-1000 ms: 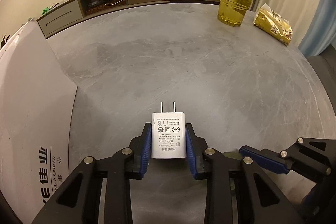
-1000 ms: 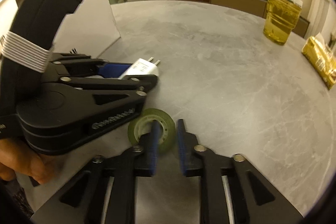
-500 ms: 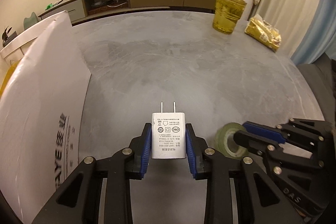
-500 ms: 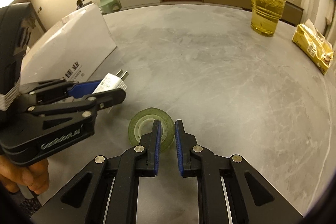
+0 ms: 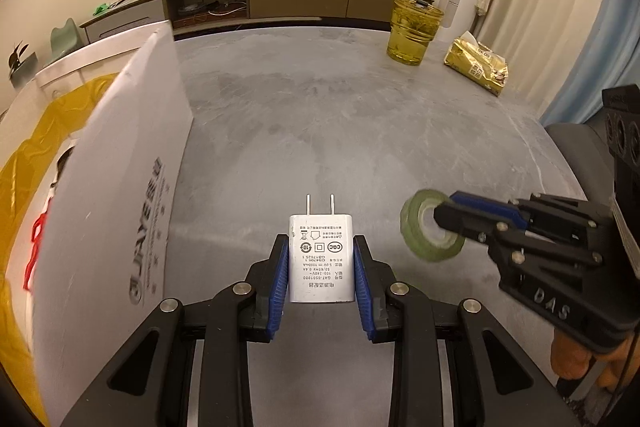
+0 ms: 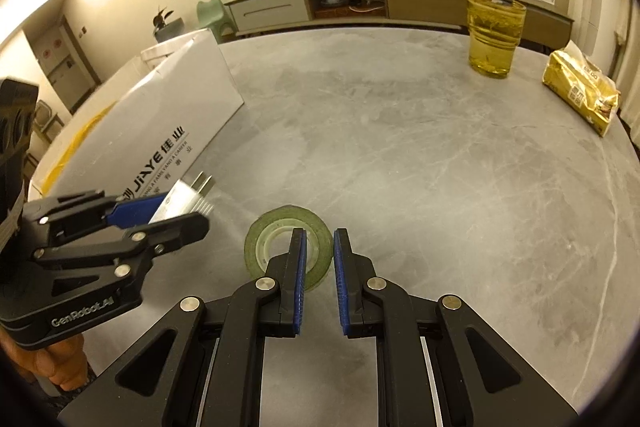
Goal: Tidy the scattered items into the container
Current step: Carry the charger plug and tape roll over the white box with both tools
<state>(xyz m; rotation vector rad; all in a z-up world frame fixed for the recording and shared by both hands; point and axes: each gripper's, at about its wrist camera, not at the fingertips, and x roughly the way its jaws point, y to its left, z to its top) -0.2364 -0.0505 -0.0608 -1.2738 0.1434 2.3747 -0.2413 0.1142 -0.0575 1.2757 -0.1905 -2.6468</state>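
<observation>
Left gripper (image 5: 321, 269) clamped on white USB charger (image 5: 321, 259) | right gripper (image 6: 319, 255) clamped on green tape roll (image 6: 276, 251) | both lifted off tabletop (image 6: 400, 155) since 1 s ago, carried toward white box (image 5: 120, 195) at left edge | deposit judged next

White charger (image 5: 321, 259) with grey print, pale green tape roll (image 5: 428, 237), white box (image 5: 120, 195) lined yellow, grey marbled desk (image 5: 340, 115), amber jar (image 5: 414, 30), gold packet (image 5: 478, 67), black claws with blue pads (image 5: 280, 287).
</observation>
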